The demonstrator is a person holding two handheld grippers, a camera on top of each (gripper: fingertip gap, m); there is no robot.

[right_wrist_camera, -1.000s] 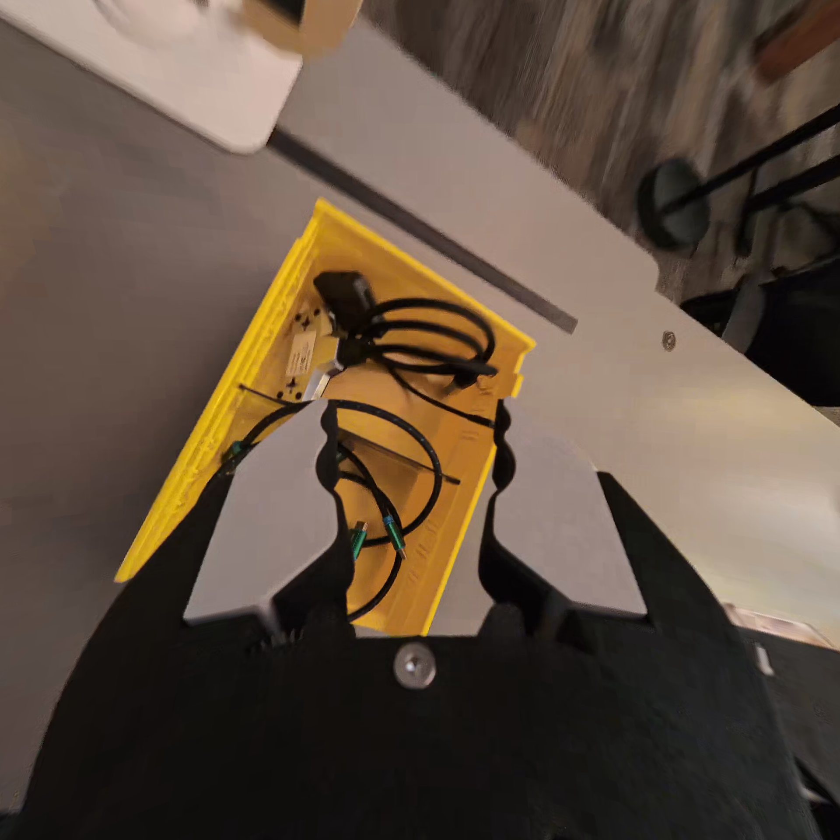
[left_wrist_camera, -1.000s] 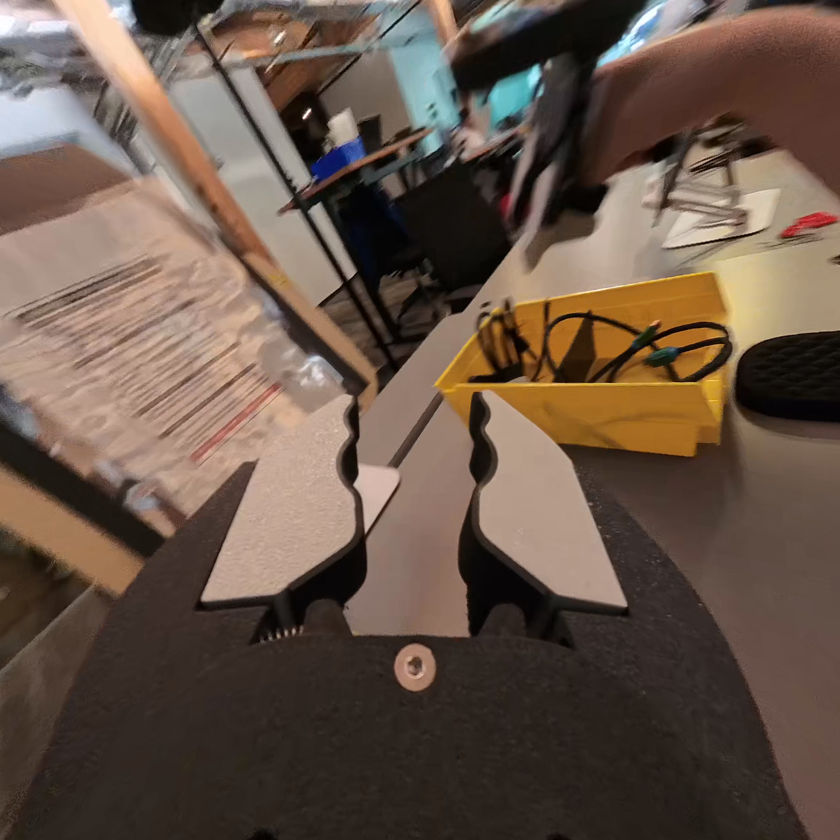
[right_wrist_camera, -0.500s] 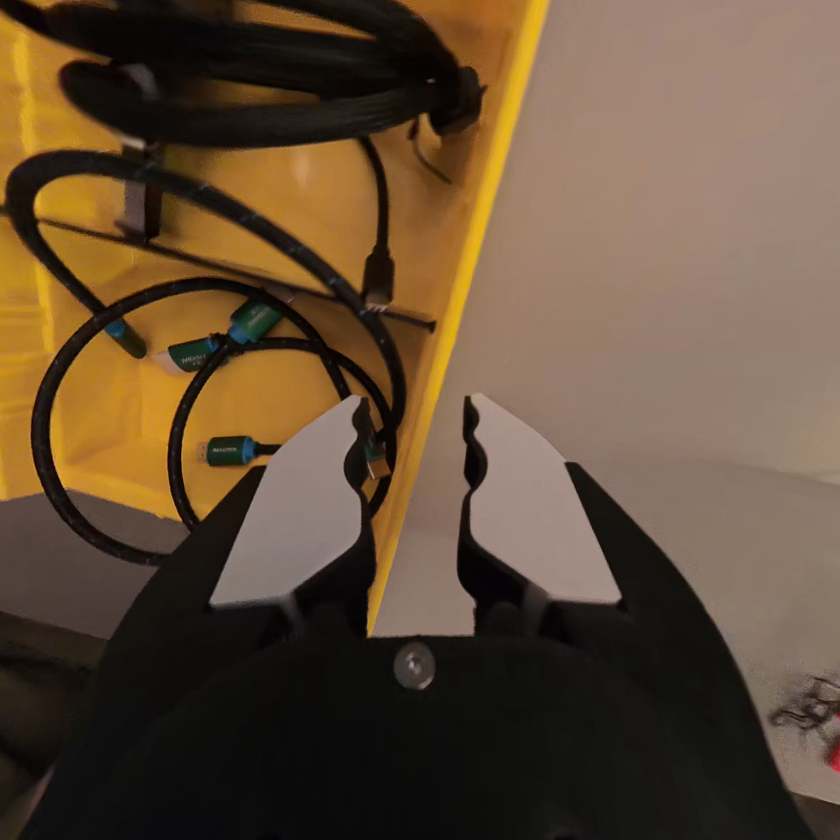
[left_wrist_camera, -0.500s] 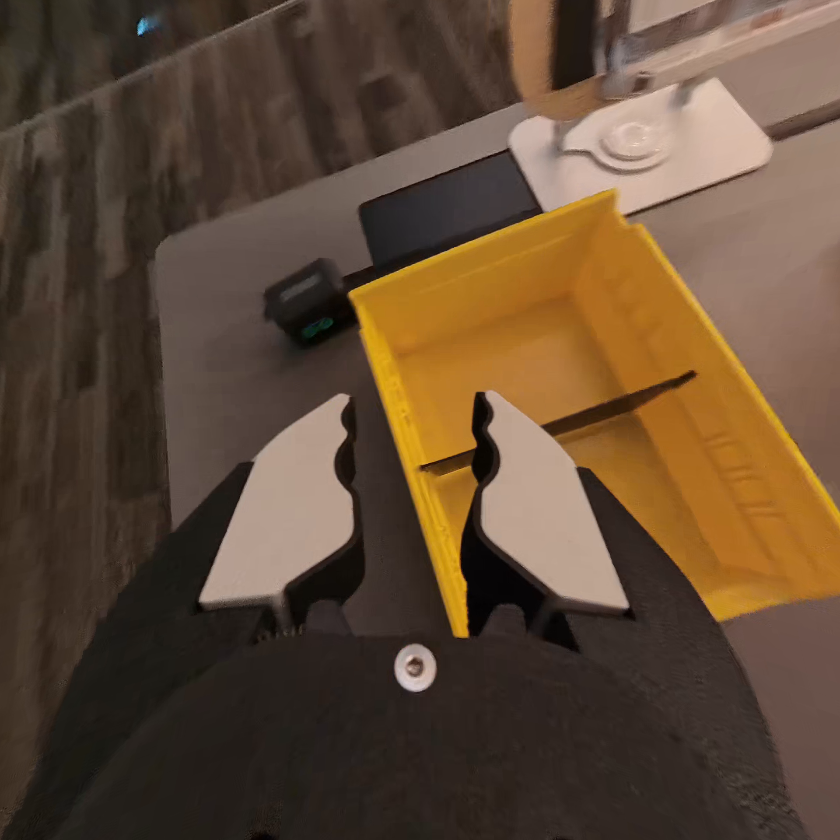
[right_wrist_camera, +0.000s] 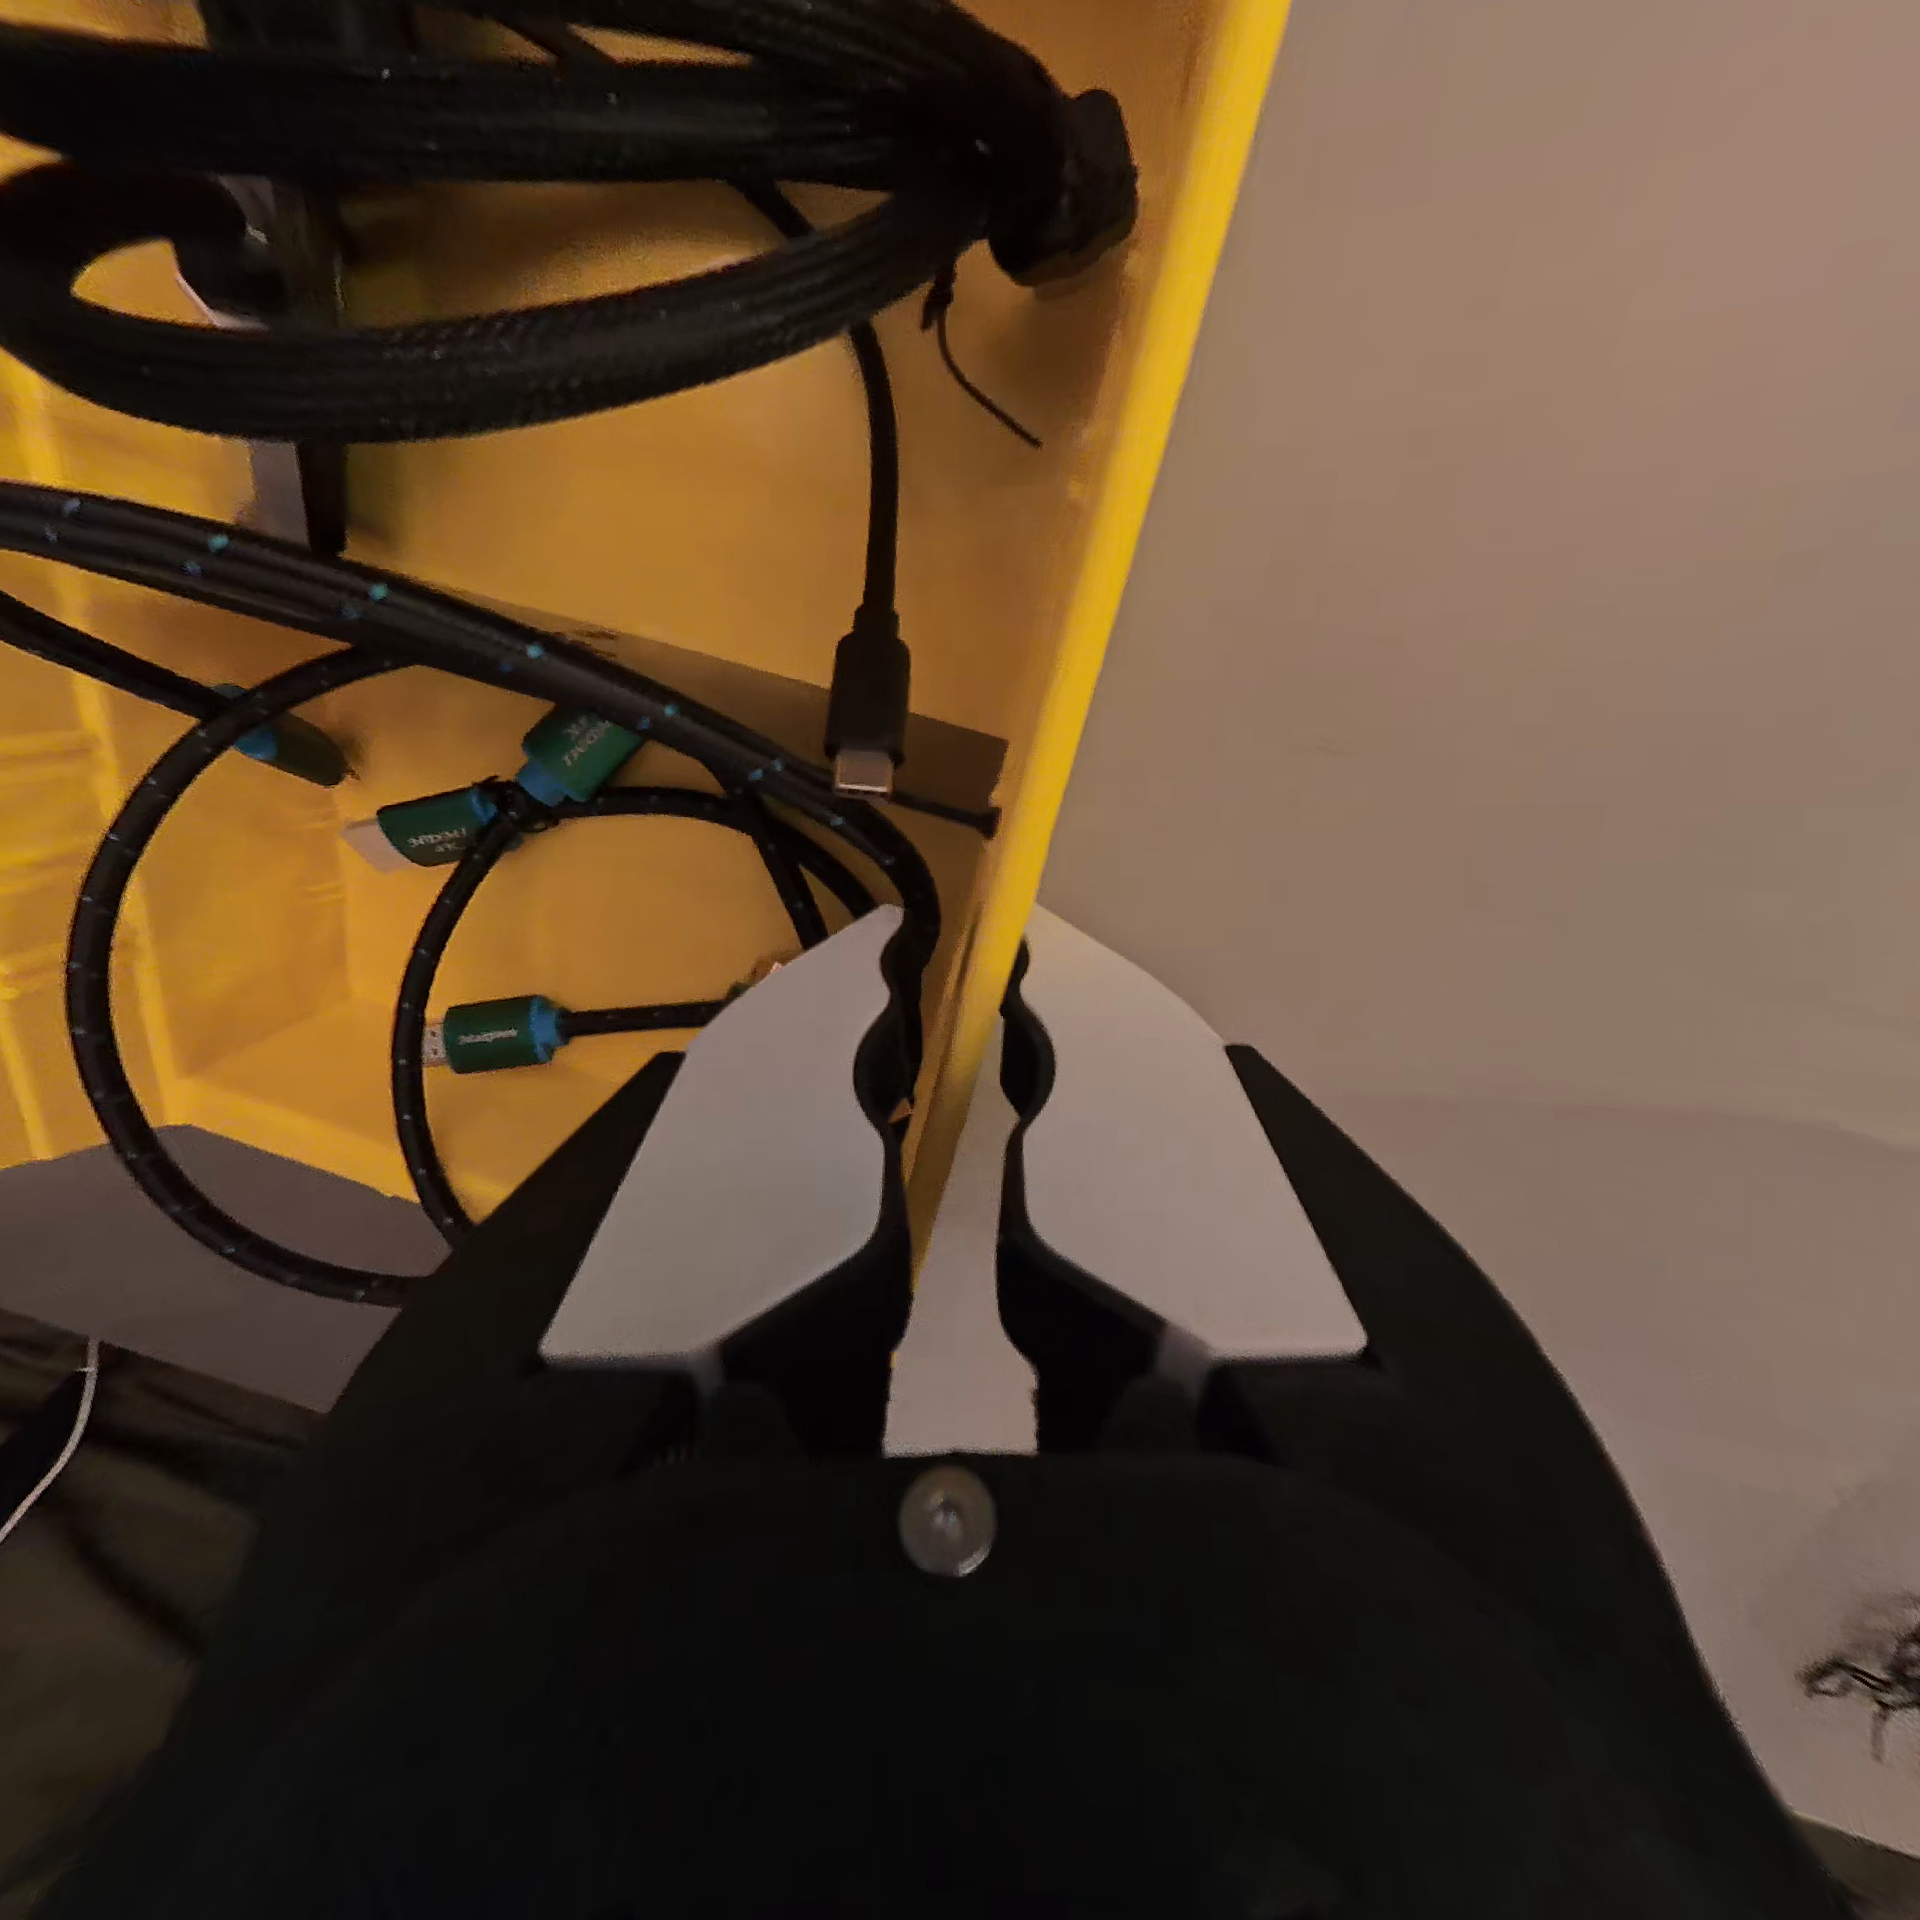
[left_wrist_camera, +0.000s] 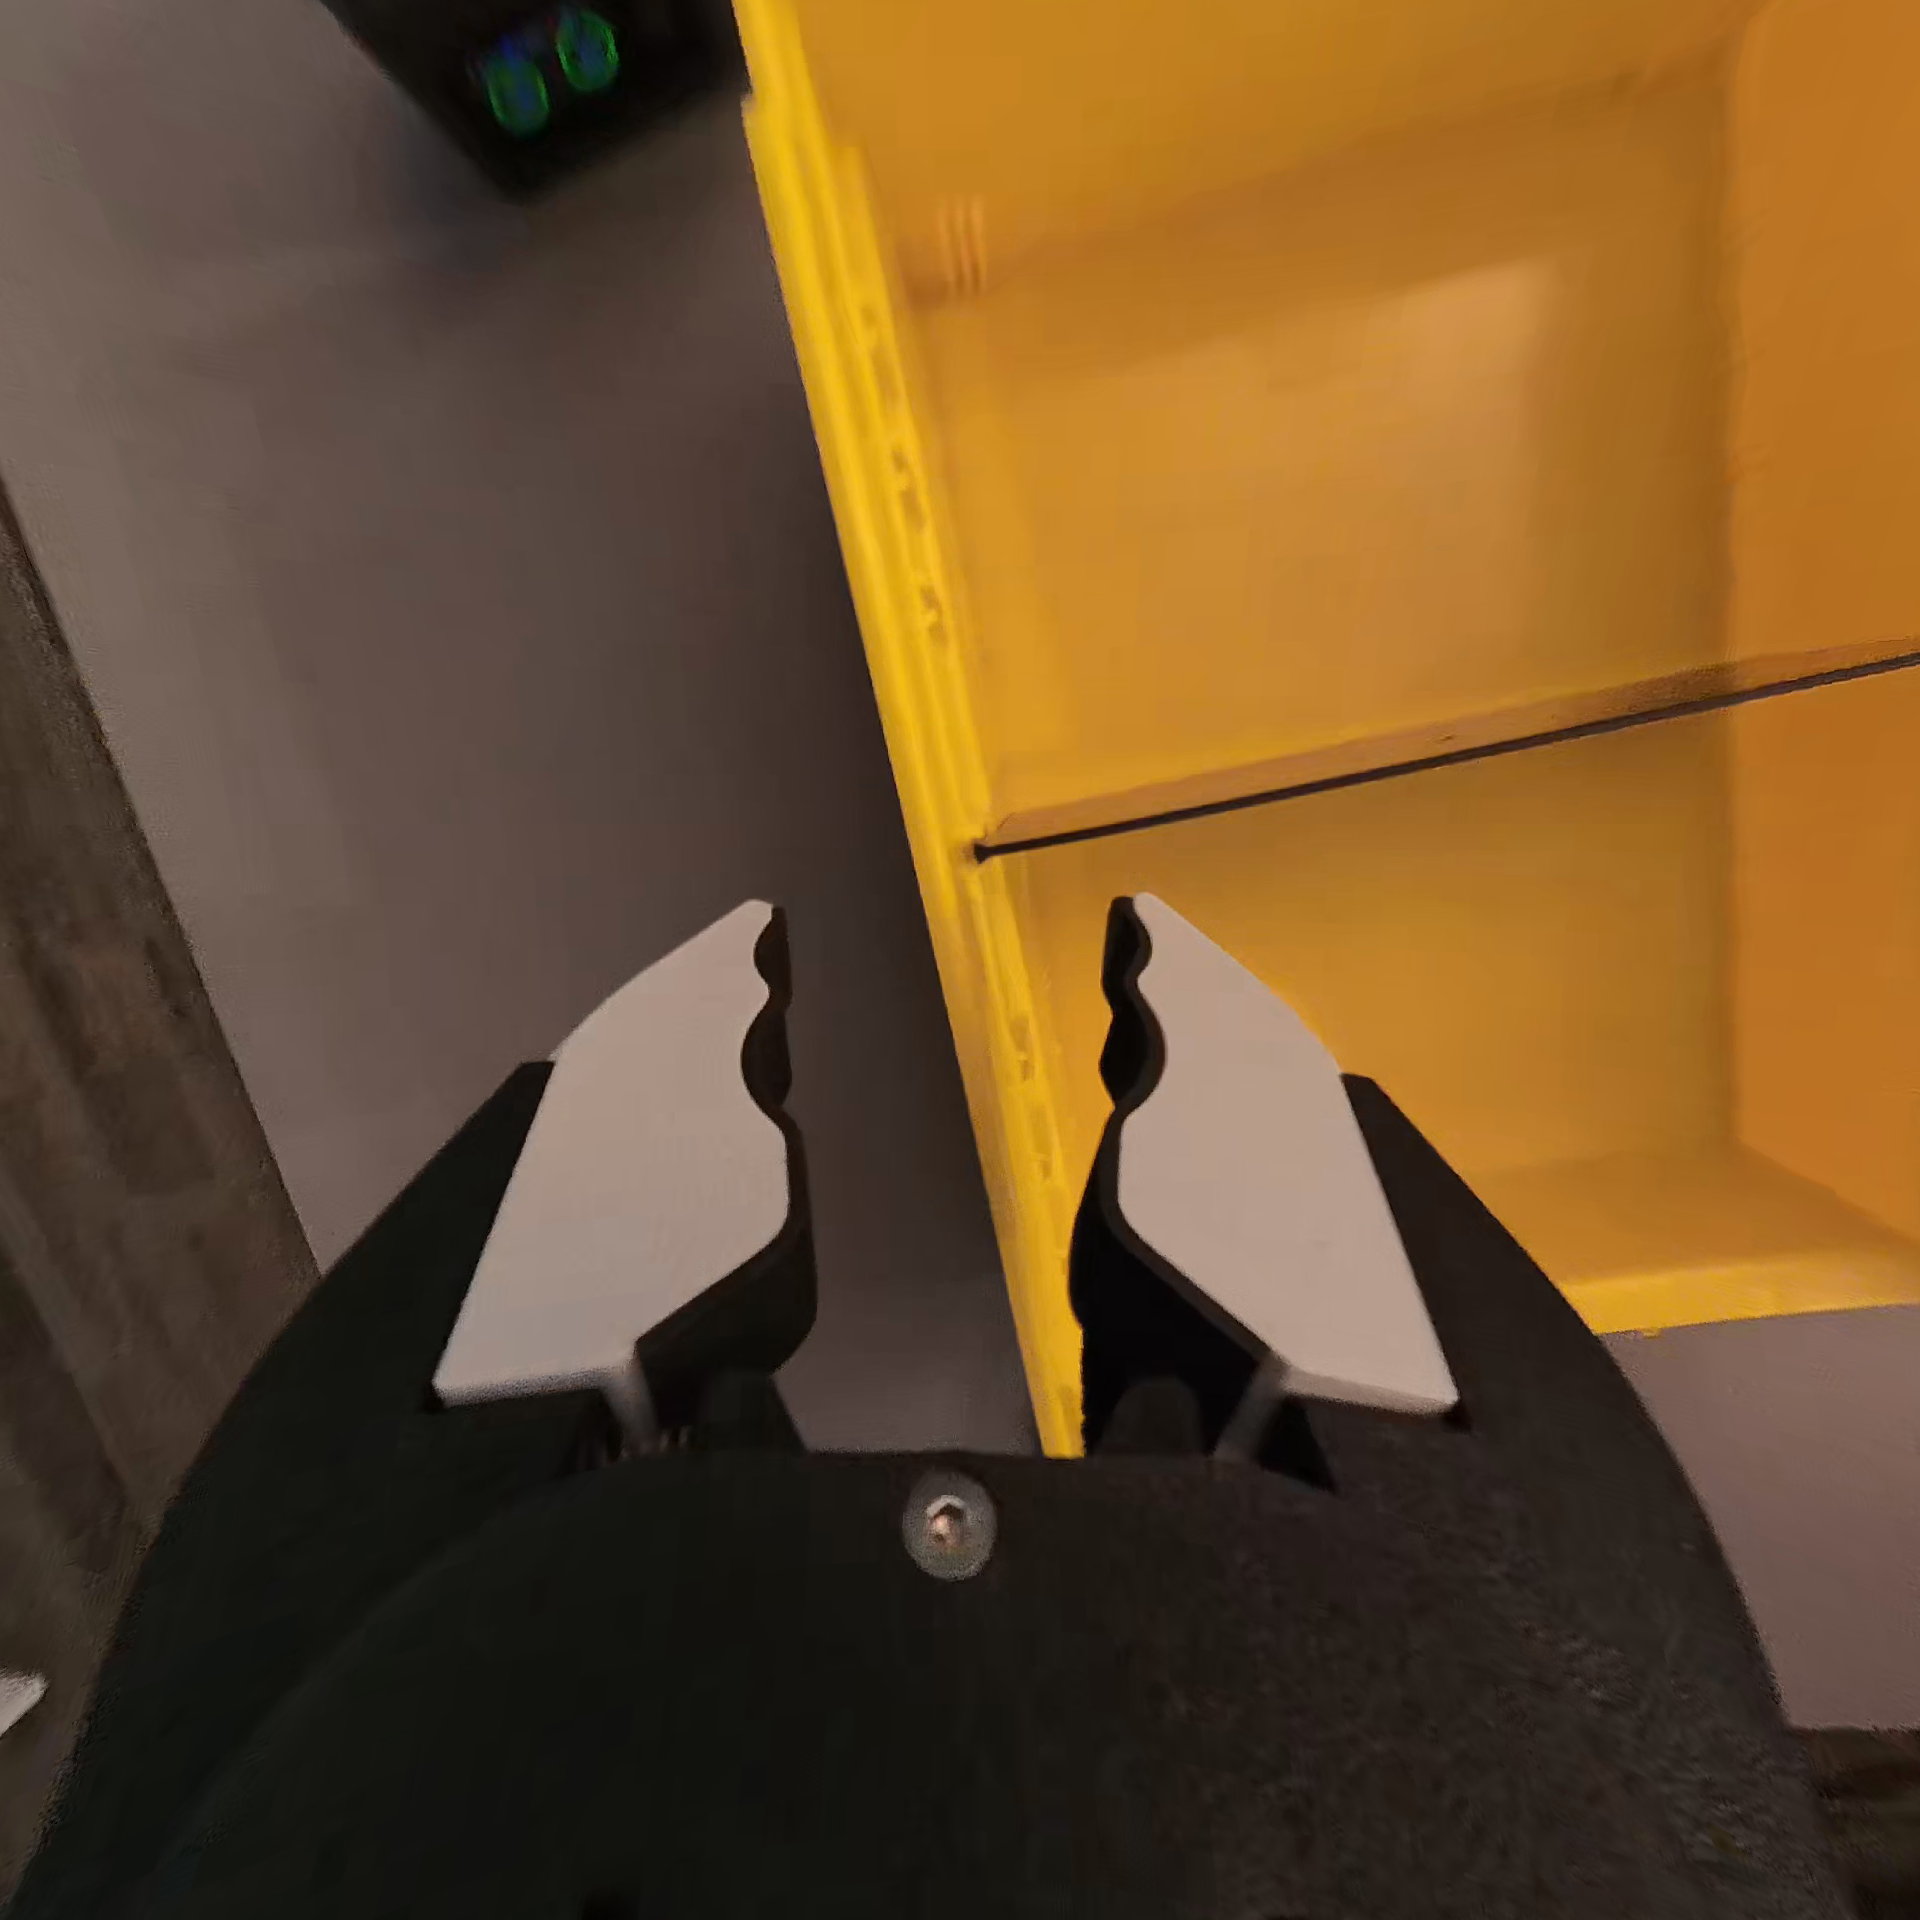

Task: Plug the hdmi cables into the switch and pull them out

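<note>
In the right wrist view a yellow bin (right_wrist_camera: 1132,520) holds black braided HDMI cables with green-and-blue plugs (right_wrist_camera: 488,1039), a thick black cable bundle (right_wrist_camera: 520,343) and a black cable with a small metal plug (right_wrist_camera: 868,717). My right gripper (right_wrist_camera: 958,930) is shut on this bin's right wall, with a cable loop pressed beside the left finger. In the left wrist view my left gripper (left_wrist_camera: 943,909) is open and straddles the left wall of a second, empty yellow bin (left_wrist_camera: 914,582) with a thin divider (left_wrist_camera: 1455,748). A small black box with green lights (left_wrist_camera: 540,83), blurred, lies beyond it.
Both bins stand on a grey table (left_wrist_camera: 468,623). The table's left edge and the dark wood-pattern floor (left_wrist_camera: 62,935) are close to my left gripper. A small black tangle (right_wrist_camera: 1870,1683) lies on the table at the lower right of the right wrist view. One gripper's finger ends stand about 70 centimetres off the other's.
My left gripper has moved down and in over the empty bin's left wall, still open. My right gripper has closed from open onto the cable bin's right wall and come a little nearer.
</note>
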